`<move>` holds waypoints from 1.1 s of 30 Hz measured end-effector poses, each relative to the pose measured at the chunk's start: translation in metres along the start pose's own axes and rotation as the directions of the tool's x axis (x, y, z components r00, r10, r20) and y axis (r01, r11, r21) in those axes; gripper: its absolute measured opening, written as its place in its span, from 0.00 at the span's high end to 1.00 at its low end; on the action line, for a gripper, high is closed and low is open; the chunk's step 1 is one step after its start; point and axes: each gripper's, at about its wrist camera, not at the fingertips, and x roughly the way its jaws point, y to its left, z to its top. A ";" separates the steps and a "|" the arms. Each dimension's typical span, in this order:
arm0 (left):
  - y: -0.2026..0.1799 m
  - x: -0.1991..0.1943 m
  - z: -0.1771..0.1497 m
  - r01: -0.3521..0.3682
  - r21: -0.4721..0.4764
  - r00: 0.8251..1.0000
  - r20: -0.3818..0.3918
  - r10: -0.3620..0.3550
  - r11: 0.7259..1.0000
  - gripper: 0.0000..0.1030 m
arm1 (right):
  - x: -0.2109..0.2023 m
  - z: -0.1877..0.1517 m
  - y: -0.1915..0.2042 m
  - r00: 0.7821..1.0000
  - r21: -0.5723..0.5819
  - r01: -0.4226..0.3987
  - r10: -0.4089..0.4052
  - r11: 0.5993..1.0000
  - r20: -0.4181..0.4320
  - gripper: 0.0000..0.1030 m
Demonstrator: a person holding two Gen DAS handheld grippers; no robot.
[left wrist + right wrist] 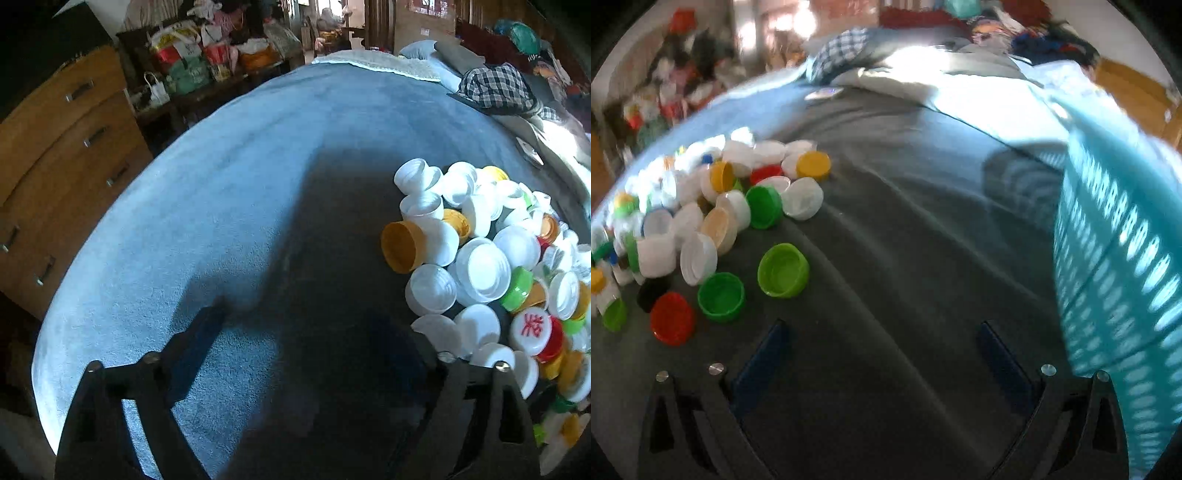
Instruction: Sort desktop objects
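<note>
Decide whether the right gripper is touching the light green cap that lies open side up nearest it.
Apart. The right wrist view shows the right gripper open and empty, with bare grey cloth between its left finger and the light green cap.

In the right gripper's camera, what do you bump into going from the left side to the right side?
Red cap → dark green cap → light green cap → bare grey blanket → turquoise basket.

Wooden drawers point(62, 155), sunlit blue bedspread point(229, 192)
</note>
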 end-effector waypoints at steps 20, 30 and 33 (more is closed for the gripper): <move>0.008 0.009 0.005 0.014 -0.056 1.000 -0.014 -0.015 0.998 0.01 | -0.001 -0.003 0.000 1.000 0.020 -0.023 0.023 1.000 0.013 0.00; 0.008 0.010 0.005 0.016 -0.056 1.000 -0.015 -0.017 0.998 0.01 | -0.001 -0.003 0.001 1.000 0.020 -0.023 0.023 1.000 0.013 0.00; 0.008 0.010 0.006 0.017 -0.058 1.000 -0.015 -0.018 0.998 0.01 | -0.001 -0.003 0.001 1.000 0.020 -0.023 0.023 1.000 0.013 0.00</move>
